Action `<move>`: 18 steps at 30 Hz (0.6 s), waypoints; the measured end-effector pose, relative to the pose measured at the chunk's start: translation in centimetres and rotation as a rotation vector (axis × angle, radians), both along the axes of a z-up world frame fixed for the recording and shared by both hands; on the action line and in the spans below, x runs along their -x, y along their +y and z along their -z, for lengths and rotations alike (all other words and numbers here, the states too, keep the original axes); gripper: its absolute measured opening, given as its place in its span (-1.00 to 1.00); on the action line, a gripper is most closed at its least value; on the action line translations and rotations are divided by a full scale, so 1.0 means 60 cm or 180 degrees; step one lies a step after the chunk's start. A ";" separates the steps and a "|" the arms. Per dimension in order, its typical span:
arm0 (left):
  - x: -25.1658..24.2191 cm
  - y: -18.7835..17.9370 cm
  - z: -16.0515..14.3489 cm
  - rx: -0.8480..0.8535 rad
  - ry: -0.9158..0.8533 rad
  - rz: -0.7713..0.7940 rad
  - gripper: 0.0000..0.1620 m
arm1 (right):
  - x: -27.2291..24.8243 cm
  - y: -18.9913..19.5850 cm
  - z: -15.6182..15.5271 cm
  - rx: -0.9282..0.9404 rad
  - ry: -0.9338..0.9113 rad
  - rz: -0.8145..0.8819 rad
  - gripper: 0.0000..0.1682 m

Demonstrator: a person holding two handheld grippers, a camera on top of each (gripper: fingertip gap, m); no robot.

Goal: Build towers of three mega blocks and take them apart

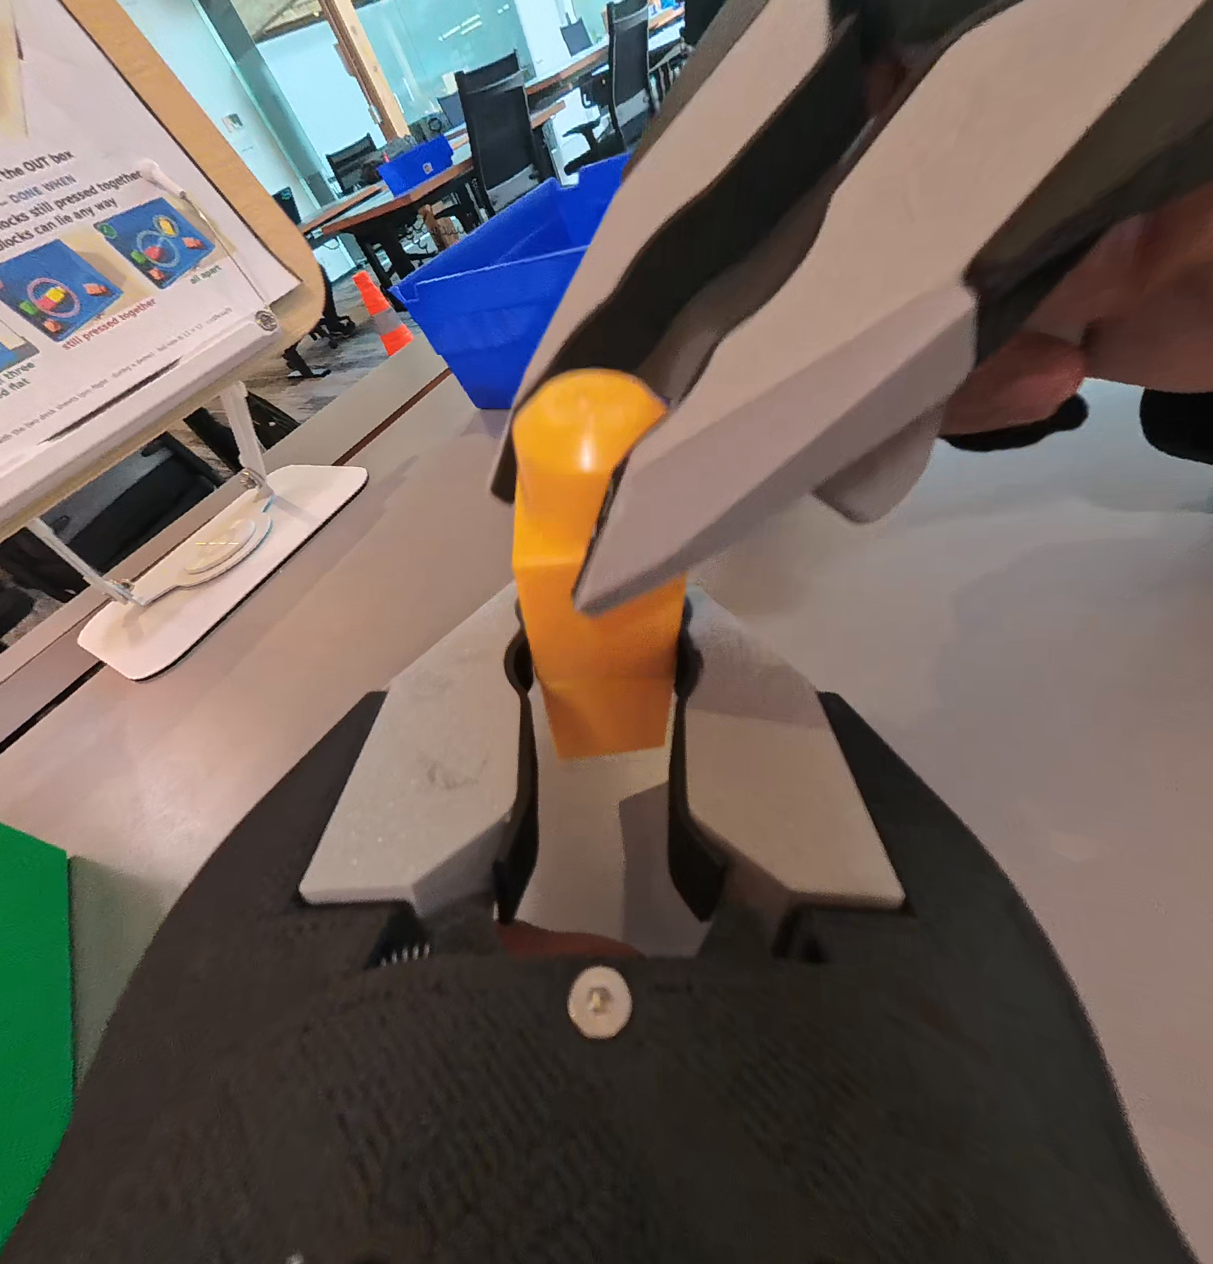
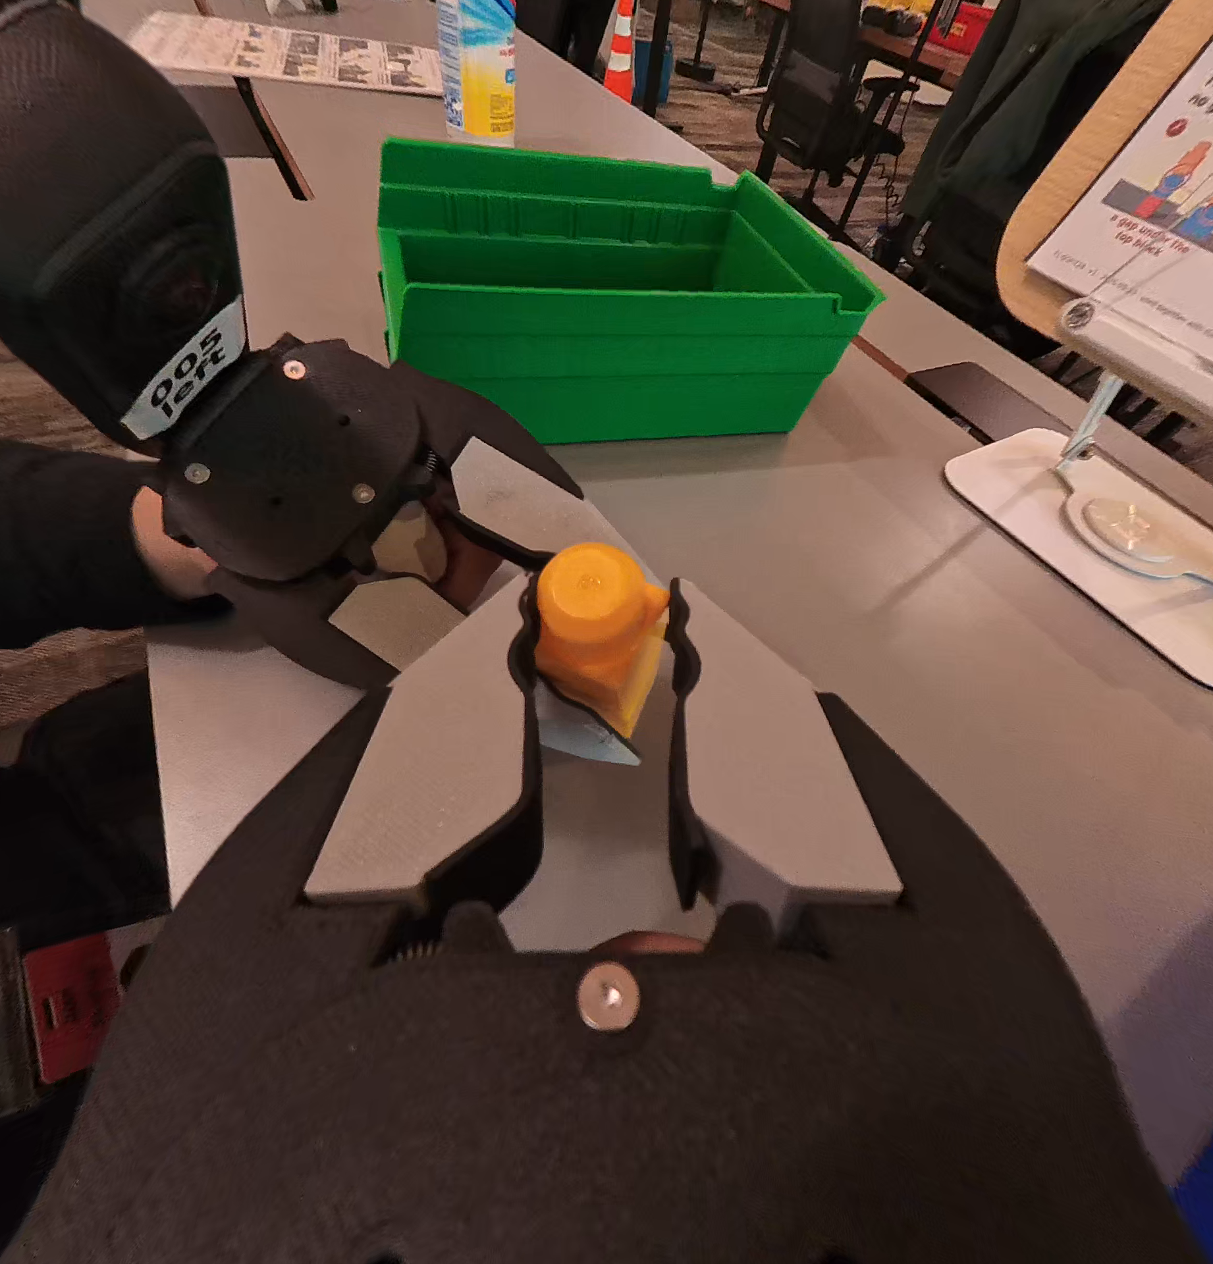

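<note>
You have both claws on the same orange stack of blocks [image 1: 590, 602], held up off the grey surface [image 2: 864, 615], so the main risk is the two grips working against each other: if you twist or pull at an angle rather than straight along the stack, a block could pop free suddenly and drop, or the whole stack could slip sideways out of a pinch. The left claw [image 1: 600, 674] is pinching the lower part of the stack between its tips, with the bottom end reaching back into the gap between its fingers. The right claw [image 2: 600, 633] is pinching the top, its tips on either side of the round stud [image 2: 587, 588]. In the left wrist view it comes in from above and to the right. How many blocks are joined here is hard to tell. The green bin [image 2: 590, 328] sits beyond on the surface, apart from both claws, and a blue bin [image 1: 515, 301] stands further off.
</note>
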State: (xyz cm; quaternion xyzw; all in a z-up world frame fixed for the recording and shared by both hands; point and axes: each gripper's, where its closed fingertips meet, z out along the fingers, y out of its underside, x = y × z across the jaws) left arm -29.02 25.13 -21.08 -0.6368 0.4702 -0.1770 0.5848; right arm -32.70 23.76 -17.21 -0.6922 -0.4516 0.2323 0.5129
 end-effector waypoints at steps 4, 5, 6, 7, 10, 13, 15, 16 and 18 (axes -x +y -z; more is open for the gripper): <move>0.001 -0.001 -0.003 0.0002 -0.0042 0.0012 -0.50 | -0.010 -0.012 -0.043 0.0123 0.0429 -0.0085 -0.59; -0.001 -0.002 -0.002 -0.0009 -0.0030 0.0021 -0.50 | -0.012 -0.016 -0.049 0.0201 0.0530 -0.0136 -0.59; -0.002 -0.003 -0.002 -0.0025 -0.0017 0.0025 -0.50 | -0.014 -0.018 -0.053 0.0247 0.0600 -0.0163 -0.59; -0.002 -0.003 -0.001 -0.0034 -0.0004 0.0019 -0.51 | -0.016 -0.018 -0.053 0.0275 0.0625 -0.0171 -0.59; -0.001 -0.003 0.006 0.0011 0.0078 0.0022 -0.52 | -0.014 -0.017 -0.049 0.0312 0.0643 -0.0175 -0.59; -0.014 -0.029 0.001 0.0076 -0.0025 0.0345 -0.53 | 0.002 -0.043 -0.051 0.0397 0.0773 -0.0569 -0.50; -0.029 -0.060 -0.005 0.0241 -0.0158 0.0715 -0.54 | 0.013 -0.067 -0.055 0.0515 0.0916 -0.0925 -0.43; -0.035 -0.076 -0.005 0.0330 -0.0191 0.0894 -0.54 | 0.017 -0.078 -0.056 0.0550 0.0957 -0.1070 -0.41; -0.042 -0.102 -0.008 0.0471 -0.0259 0.1181 -0.54 | 0.024 -0.095 -0.051 0.0531 0.0929 -0.1282 -0.40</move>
